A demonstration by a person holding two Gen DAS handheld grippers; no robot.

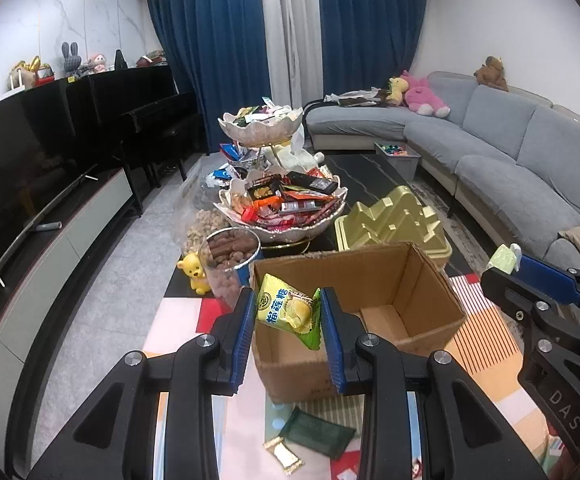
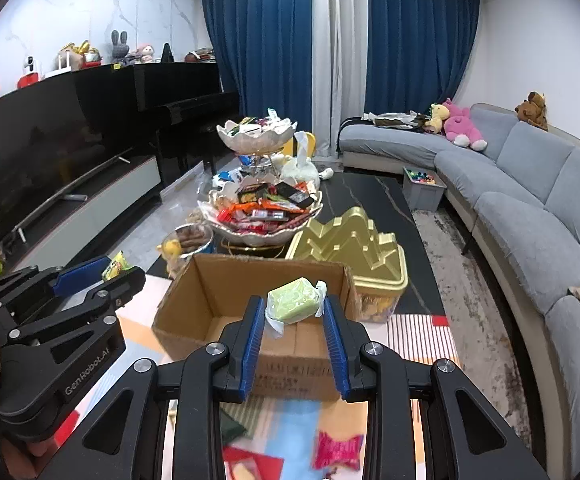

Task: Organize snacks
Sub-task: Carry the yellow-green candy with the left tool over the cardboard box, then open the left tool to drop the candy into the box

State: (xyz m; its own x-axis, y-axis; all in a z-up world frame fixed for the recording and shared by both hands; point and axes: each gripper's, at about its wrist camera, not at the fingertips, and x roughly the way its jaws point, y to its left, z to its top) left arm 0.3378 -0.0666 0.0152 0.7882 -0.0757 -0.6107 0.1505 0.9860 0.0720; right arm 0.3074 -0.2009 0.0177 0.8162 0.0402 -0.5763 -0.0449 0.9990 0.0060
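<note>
A: While both grippers hang over the cardboard box point(image 1: 370, 292), the left gripper point(image 1: 287, 312) has its fingers pinched on a yellow durian candy packet point(image 1: 287, 308), right above the box's near wall.

B: And the right gripper point(image 2: 294, 312)? Its fingers are clamped narrowly on a pale green wrapped sweet point(image 2: 294, 300), also over the open box.

A: The box looks bare inside. Beyond it on the worktop point(image 1: 362, 168) stand the tiered snack bowl point(image 1: 281, 208) and a gold tray point(image 1: 394, 220).

B: A dark green pouch point(image 1: 317, 434) lies near the box.
</note>
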